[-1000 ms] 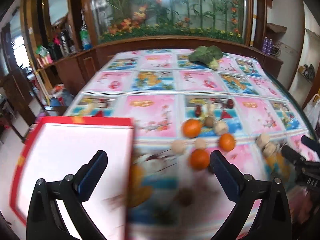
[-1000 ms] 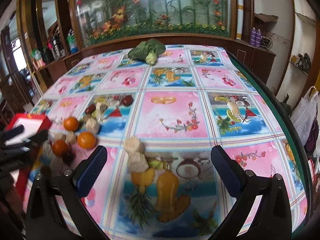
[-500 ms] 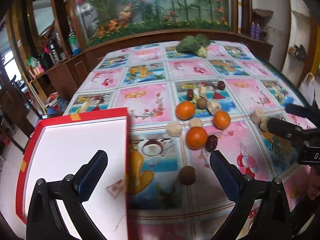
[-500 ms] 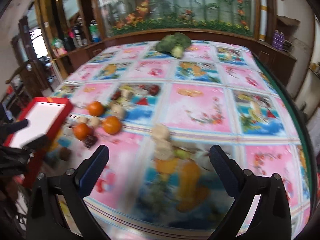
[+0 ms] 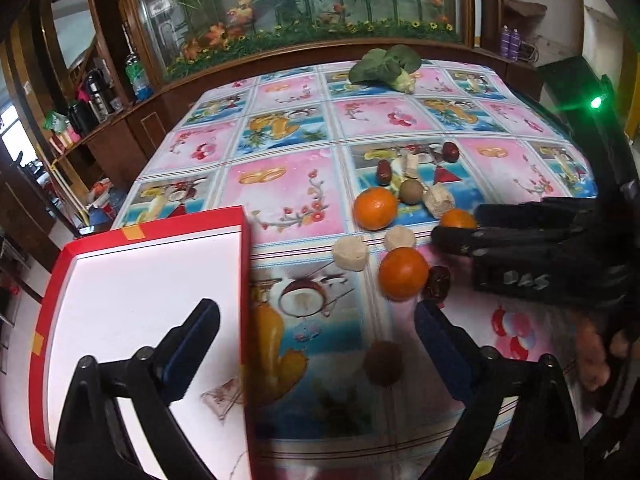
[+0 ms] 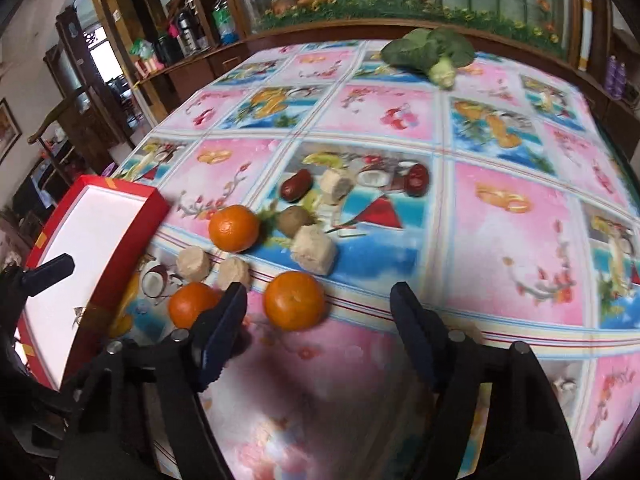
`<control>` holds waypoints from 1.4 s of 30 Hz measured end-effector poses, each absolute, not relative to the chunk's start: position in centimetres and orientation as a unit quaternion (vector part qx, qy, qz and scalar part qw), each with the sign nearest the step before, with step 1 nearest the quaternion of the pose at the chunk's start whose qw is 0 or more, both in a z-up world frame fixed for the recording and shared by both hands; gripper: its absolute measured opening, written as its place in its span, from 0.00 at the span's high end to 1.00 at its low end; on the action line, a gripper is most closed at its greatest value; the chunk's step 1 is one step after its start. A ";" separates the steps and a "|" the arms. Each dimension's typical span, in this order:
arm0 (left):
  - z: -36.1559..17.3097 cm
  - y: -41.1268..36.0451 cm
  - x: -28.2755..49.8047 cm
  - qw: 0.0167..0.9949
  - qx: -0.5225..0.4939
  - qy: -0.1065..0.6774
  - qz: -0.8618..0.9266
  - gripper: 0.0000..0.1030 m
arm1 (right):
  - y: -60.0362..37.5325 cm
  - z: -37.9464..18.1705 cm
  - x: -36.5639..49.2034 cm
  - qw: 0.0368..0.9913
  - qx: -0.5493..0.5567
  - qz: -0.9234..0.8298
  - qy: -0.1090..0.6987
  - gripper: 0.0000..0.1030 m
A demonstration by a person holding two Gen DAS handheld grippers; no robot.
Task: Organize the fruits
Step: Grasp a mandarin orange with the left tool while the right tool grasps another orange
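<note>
Three oranges lie on the patterned tablecloth: one (image 6: 294, 300) just ahead of my open right gripper (image 6: 320, 312), one (image 6: 192, 310) beside its left finger, one (image 6: 234, 227) farther back. Kiwis (image 6: 295, 220), red dates (image 6: 295, 190) and pale cut chunks (image 6: 314, 250) lie among them. A red tray with a white floor (image 5: 140, 300) sits at the left. My open, empty left gripper (image 5: 316, 344) hovers over the tray's right edge, with a kiwi (image 5: 382, 362) between its fingers' span. The right gripper (image 5: 460, 236) shows at the right in the left wrist view, near an orange (image 5: 403, 274).
A leafy green vegetable (image 6: 430, 54) lies at the far end of the table. A wooden cabinet with a flower display (image 5: 304, 40) stands behind. The table's edge (image 6: 612, 148) curves down the right side. A small scrap (image 5: 220, 400) lies in the tray.
The right gripper has swung left and forward toward the oranges. The left gripper has drawn closer to the table and shifted slightly, with the tray's edge under it.
</note>
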State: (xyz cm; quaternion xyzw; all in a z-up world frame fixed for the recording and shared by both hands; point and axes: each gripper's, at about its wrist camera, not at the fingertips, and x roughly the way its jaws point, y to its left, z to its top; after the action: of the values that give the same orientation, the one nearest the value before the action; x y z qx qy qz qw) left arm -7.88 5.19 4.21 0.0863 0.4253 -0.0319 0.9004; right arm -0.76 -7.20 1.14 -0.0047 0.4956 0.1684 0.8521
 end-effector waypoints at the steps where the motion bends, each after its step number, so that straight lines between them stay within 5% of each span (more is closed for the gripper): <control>1: 4.2 5.0 -7.8 0.900 0.089 0.426 -0.033 0.08 | -7.0 0.8 -0.6 0.847 -0.005 0.170 0.503 0.41; 7: 3.6 4.0 -7.1 0.893 0.095 0.439 -0.039 0.17 | -7.2 0.7 -0.7 0.851 -0.018 0.177 0.494 0.54; 9: 3.5 3.5 -6.7 0.891 0.095 0.442 -0.045 0.17 | -7.6 0.5 -0.4 0.848 0.000 0.193 0.493 0.68; 27: 2.2 1.2 -5.1 0.869 0.029 0.475 -0.138 0.55 | -12.5 2.2 0.7 0.849 0.125 0.188 0.477 0.68; 42: 1.4 1.7 -3.6 0.872 0.044 0.471 -0.126 0.60 | -12.6 1.8 0.8 0.847 0.129 0.190 0.480 0.68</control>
State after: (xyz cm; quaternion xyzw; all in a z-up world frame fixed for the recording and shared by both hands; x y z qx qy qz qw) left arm -3.59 1.67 1.45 0.0444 0.4712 -0.1263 0.8718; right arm 0.75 -12.55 1.79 0.1291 0.4799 0.1904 0.8466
